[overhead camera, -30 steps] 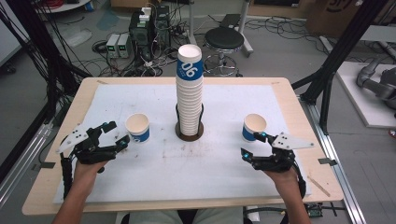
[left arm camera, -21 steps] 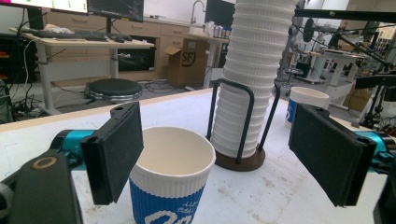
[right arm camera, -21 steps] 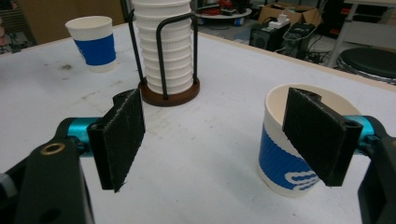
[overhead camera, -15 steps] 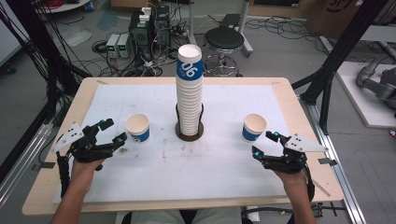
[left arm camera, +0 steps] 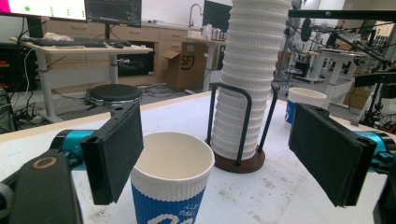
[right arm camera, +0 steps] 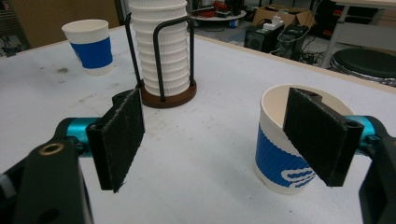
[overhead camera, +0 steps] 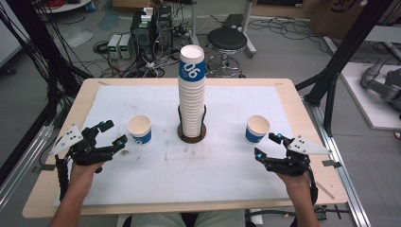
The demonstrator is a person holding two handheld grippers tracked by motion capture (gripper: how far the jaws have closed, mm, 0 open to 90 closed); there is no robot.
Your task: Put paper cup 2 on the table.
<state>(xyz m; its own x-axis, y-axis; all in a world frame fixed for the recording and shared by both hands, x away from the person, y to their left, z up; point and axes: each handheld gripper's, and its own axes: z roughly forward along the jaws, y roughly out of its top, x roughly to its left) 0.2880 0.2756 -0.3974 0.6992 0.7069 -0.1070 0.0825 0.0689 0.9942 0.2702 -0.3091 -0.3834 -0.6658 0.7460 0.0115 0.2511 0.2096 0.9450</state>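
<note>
High view: cup stack upright in its wire holder mid-table, the landmark. Left cup and right cup stand apart either side of the stack, neither yet added. Left gripper and right gripper, both wide and empty, sit outboard of each cup.

Left gripper view: left cup near the stack, close against one pad, ungripped.

Right gripper view: right cup partly behind one pad, not clamped.

Judgement: both pickups and stacking remain.
</note>
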